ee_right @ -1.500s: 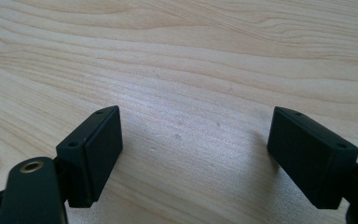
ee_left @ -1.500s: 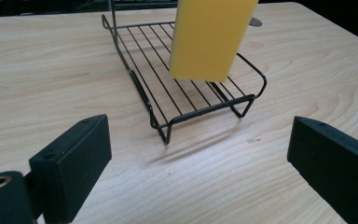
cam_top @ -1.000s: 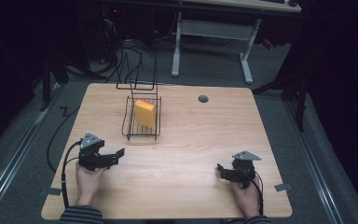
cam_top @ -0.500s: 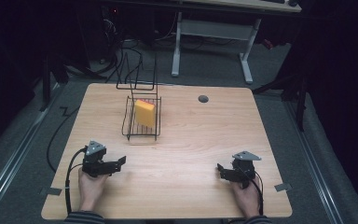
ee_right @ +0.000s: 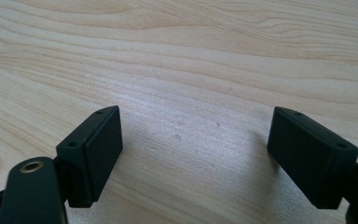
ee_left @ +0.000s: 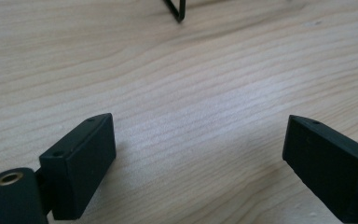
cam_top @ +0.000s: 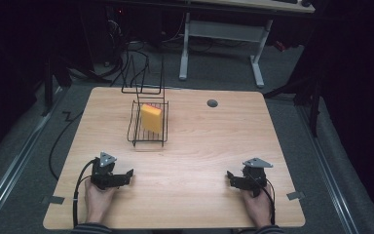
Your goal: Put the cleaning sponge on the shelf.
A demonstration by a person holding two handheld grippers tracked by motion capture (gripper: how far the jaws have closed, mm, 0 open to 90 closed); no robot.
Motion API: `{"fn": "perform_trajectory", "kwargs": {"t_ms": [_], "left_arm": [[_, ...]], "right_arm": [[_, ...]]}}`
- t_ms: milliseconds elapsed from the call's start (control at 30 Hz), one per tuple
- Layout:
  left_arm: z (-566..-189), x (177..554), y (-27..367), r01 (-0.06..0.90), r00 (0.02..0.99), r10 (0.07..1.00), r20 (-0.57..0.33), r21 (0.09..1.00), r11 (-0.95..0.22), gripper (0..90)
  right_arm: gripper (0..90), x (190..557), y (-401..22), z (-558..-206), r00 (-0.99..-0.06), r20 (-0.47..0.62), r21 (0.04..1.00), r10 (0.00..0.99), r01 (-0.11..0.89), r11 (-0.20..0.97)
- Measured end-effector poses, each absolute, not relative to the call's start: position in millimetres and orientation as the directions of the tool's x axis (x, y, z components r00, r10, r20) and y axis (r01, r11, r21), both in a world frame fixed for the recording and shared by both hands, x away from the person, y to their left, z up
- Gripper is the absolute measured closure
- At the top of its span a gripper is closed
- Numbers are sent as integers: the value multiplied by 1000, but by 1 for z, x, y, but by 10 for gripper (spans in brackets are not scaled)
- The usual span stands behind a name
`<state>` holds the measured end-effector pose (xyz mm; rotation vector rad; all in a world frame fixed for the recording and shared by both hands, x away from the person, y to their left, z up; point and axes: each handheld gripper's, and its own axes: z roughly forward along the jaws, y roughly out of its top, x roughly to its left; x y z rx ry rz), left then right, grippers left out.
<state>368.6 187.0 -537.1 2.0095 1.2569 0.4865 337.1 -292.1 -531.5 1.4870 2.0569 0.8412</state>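
A yellow block (cam_top: pixel 152 118) stands on edge inside a black wire rack (cam_top: pixel 132 127) at the back middle of the wooden table (cam_top: pixel 199 141). My left gripper (cam_top: pixel 129 174) rests low over the table's front left, well short of the rack, jaws open with bare wood between them (ee_left: pixel 199 120). A corner of the rack's wire (ee_left: pixel 177 9) shows at the top of the left gripper view. My right gripper (cam_top: pixel 230 178) sits at the front right, jaws open over bare wood (ee_right: pixel 194 112).
A small grey round cap (cam_top: pixel 212 103) is set into the table near its back edge. A second wire frame (cam_top: pixel 143 78) stands behind the rack. Cables (cam_top: pixel 78 195) trail from both grippers. Dark floor and a white desk frame (cam_top: pixel 224 34) lie beyond the table.
My left gripper has sunk toward the table and drawn slightly nearer the front edge. The right gripper, the rack and the block have not moved.
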Motion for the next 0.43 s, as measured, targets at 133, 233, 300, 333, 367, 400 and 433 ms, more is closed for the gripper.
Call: {"fn": "perform_trajectory", "kwargs": {"t_ms": [133, 233, 300, 333, 367, 400, 433], "left_arm": [[-537, 368, 184, 621, 454, 891, -23, 725, -298, 115], [-538, 368, 183, 620, 454, 891, -15, 723, -304, 115], [-538, 368, 183, 621, 451, 892, -13, 723, -303, 119], [-538, 368, 183, 621, 449, 893, -13, 723, -301, 119], [-538, 368, 182, 622, 448, 894, -14, 723, -300, 119], [-538, 368, 182, 623, 447, 895, -15, 723, -299, 119], [-538, 368, 182, 623, 445, 895, -14, 723, -298, 119]], "right_arm": [[181, 337, -292, -532, -307, -16, 709, 952, 668, 227], [181, 337, -292, -531, -305, -13, 708, 952, 669, 224], [181, 337, -292, -532, -308, -16, 708, 951, 668, 228], [181, 337, -292, -532, -307, -16, 709, 952, 668, 227], [181, 337, -292, -532, -306, -14, 708, 952, 669, 226], [181, 337, -292, -531, -306, -14, 708, 952, 669, 225], [181, 337, -292, -532, -306, -14, 708, 952, 669, 226]]}}
